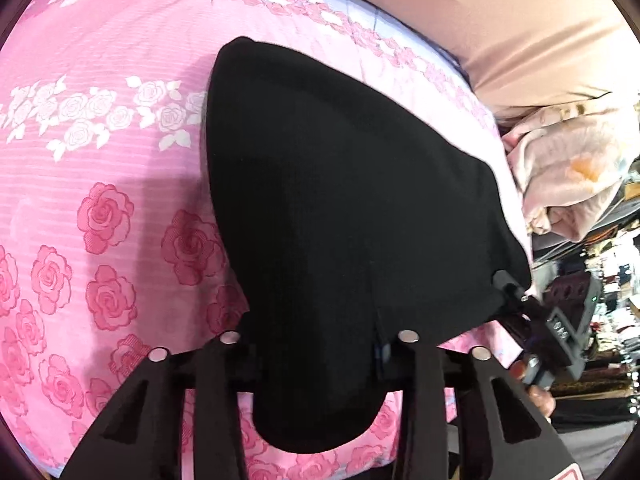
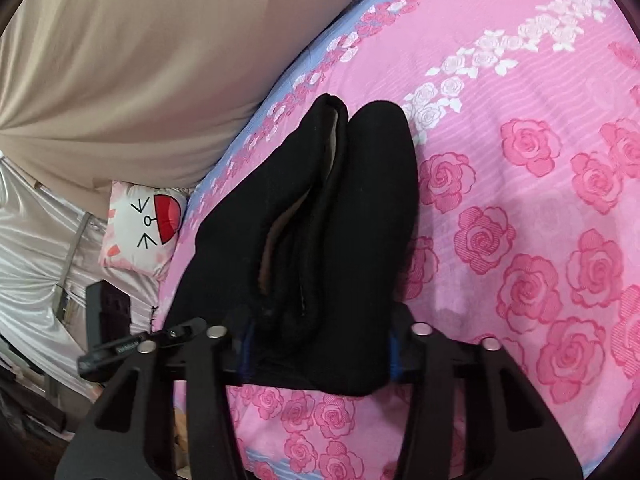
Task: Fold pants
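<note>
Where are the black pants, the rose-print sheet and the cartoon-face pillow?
black pants point(image 1: 340, 200): left wrist view, middle of the folded cloth.
rose-print sheet point(image 2: 520, 220): right wrist view, bare pink area.
cartoon-face pillow point(image 2: 144, 224): right wrist view, its printed face.

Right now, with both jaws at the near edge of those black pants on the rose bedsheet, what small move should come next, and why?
Probably lift that near edge and carry it toward the far end. The black pants lie lengthwise on the pink bedsheet, and the left gripper and right gripper both seem to pinch the near edge.
</note>
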The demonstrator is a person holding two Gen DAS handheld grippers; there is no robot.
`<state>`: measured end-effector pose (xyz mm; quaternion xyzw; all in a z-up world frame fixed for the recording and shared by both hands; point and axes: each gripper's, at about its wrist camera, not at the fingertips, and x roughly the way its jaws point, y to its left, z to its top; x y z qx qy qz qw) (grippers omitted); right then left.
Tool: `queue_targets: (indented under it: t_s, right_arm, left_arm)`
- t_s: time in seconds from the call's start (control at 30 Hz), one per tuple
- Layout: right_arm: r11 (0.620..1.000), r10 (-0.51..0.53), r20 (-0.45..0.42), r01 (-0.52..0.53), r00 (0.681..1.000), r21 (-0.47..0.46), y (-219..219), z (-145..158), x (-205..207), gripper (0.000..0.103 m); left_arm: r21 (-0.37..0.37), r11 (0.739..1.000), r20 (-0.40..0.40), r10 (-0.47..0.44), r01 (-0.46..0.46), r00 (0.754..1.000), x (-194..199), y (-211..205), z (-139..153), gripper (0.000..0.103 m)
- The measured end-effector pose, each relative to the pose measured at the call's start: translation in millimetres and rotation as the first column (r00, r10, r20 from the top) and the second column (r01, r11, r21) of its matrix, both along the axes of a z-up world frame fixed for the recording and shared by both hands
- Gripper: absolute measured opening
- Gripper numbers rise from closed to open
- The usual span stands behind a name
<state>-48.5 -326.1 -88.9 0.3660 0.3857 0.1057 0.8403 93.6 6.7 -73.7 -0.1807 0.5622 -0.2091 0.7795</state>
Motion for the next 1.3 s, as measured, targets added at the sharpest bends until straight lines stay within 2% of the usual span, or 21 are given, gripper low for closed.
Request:
queue_targets:
  t_s: [0.17, 0.33, 0.5, 0.67, 0.87, 0.97, 1.1, 1.2, 1.3]
  right_arm:
    - [1.000, 0.016, 0.033, -0.016, 0.999, -0.004, 6, 19, -18, 0.038]
    - [0.998, 0.051, 0.044, -0.052, 0.998, 0.021, 11, 40, -43, 0.038]
    - [0.995, 0.090, 0.075, -0.087, 0.993, -0.046, 28, 80, -68, 0.038]
    - [0.988, 0.118, 0.141, -0.101, 0.983, -0.118, 43, 120, -77, 0.037]
    - [0.984, 0.113, 0.218, -0.079, 0.969, -0.161, 49, 150, -71, 0.037]
    - [0.979, 0.119, 0.267, -0.069, 0.956, -0.191, 49, 168, -65, 0.037]
    - [0.964, 0.135, 0.364, -0.038, 0.921, -0.262, 55, 207, -50, 0.037]
    - [0.956, 0.143, 0.437, -0.010, 0.888, -0.292, 60, 237, -35, 0.037]
    - [0.945, 0.152, 0.504, 0.026, 0.850, -0.327, 65, 264, -16, 0.037]
  left_arm:
    - [-0.057, 0.997, 0.007, -0.043, 0.044, 0.999, -7, 13, 15, 0.027]
    - [-0.102, 0.988, -0.009, -0.114, 0.113, 0.993, -29, 19, 37, 0.027]
    - [-0.137, 0.976, 0.000, -0.173, 0.171, 0.985, -53, 29, 64, 0.027]
    - [-0.117, 0.968, 0.086, -0.212, 0.221, 0.974, -69, 32, 102, 0.026]
    - [-0.085, 0.968, 0.194, -0.214, 0.234, 0.957, -73, 37, 134, 0.026]
    - [-0.076, 0.968, 0.254, -0.213, 0.239, 0.943, -70, 40, 153, 0.026]
    - [-0.046, 0.970, 0.355, -0.209, 0.240, 0.911, -61, 40, 186, 0.026]
    - [-0.021, 0.972, 0.439, -0.200, 0.232, 0.876, -53, 42, 215, 0.026]
    - [0.005, 0.977, 0.542, -0.181, 0.212, 0.821, -41, 44, 248, 0.026]
